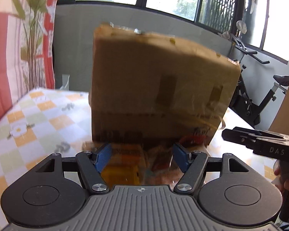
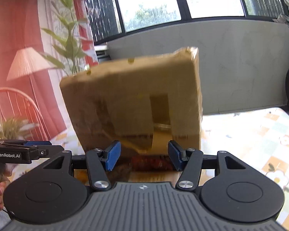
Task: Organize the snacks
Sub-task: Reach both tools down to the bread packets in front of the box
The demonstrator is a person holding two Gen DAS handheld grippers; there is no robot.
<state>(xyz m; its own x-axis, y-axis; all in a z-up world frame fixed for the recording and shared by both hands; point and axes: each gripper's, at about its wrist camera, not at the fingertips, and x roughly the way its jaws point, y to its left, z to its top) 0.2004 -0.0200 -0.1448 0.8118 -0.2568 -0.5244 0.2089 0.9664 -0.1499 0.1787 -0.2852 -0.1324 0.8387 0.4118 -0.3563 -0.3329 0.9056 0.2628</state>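
A tall cardboard box (image 1: 160, 88) stands on the table's checked cloth (image 1: 34, 119), its near wall rising straight ahead of both grippers, and blurred, brightly coloured snack packets (image 1: 136, 159) lie at its foot. The left gripper (image 1: 141, 156) and the right gripper (image 2: 143, 156) both hang over those packets with blue pads (image 2: 111, 157) apart and nothing clamped. The step looks like the approach to a first pick; next, one gripper would need to settle its spread jaws around a single packet.
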